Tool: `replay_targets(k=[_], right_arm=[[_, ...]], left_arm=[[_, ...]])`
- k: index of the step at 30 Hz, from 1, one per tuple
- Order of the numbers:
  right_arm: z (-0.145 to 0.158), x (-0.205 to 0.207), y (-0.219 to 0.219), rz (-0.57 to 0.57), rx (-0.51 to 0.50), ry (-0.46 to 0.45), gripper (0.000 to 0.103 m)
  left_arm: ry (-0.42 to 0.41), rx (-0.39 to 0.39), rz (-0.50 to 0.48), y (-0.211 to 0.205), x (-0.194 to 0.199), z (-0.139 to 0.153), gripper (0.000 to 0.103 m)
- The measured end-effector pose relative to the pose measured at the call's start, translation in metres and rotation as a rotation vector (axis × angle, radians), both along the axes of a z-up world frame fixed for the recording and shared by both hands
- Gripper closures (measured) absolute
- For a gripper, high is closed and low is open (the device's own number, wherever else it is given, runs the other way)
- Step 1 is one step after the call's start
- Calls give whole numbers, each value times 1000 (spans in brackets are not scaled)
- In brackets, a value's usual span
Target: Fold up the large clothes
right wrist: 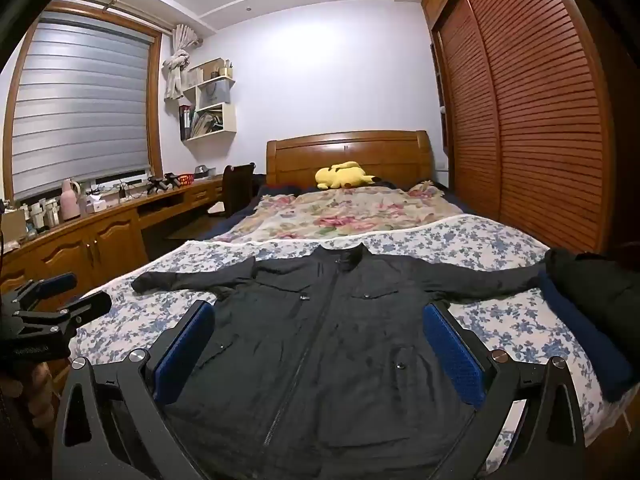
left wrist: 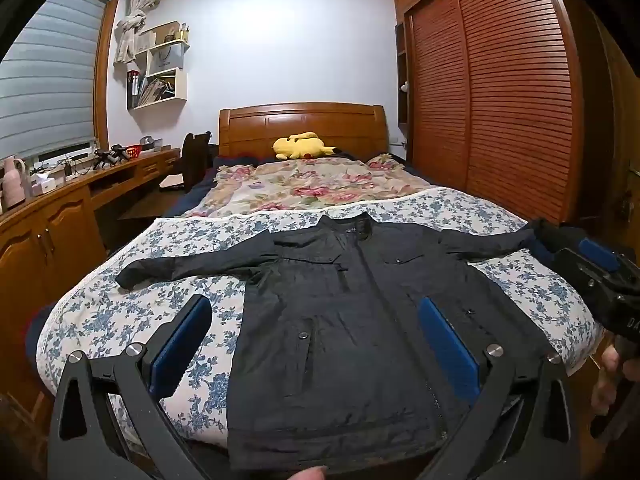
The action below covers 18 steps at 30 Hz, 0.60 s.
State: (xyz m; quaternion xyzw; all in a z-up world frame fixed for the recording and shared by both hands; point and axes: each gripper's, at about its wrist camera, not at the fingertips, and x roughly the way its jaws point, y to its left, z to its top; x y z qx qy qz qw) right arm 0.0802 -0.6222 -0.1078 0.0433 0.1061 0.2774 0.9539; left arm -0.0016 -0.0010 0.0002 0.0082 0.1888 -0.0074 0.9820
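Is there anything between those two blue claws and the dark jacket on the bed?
Nothing visible. The jacket lies spread flat on the floral bedspread, both grippers open above it. Folded dark clothes sit aside by its sleeve.

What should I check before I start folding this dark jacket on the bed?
1. Jacket laid flat, front up: ok.
2. Both sleeves spread out sideways: ok.
3. Zip closed to the collar: cannot tell.
4. Left hand-held gripper open, holding nothing: ok.
5. Right hand-held gripper open, holding nothing: ok.
6. Right sleeve end clear of the folded dark clothes: not ok, it reaches them.
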Motion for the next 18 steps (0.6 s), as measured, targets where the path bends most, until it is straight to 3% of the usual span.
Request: replay_targets(k=[3, 18], right_arm=[[0, 0, 0, 0, -7, -1, 0], [0, 2, 1, 4, -10, -1, 0]], left_arm=[[34, -11, 16, 2, 3, 0, 0], [11, -21, 25, 4, 2, -1, 0]])
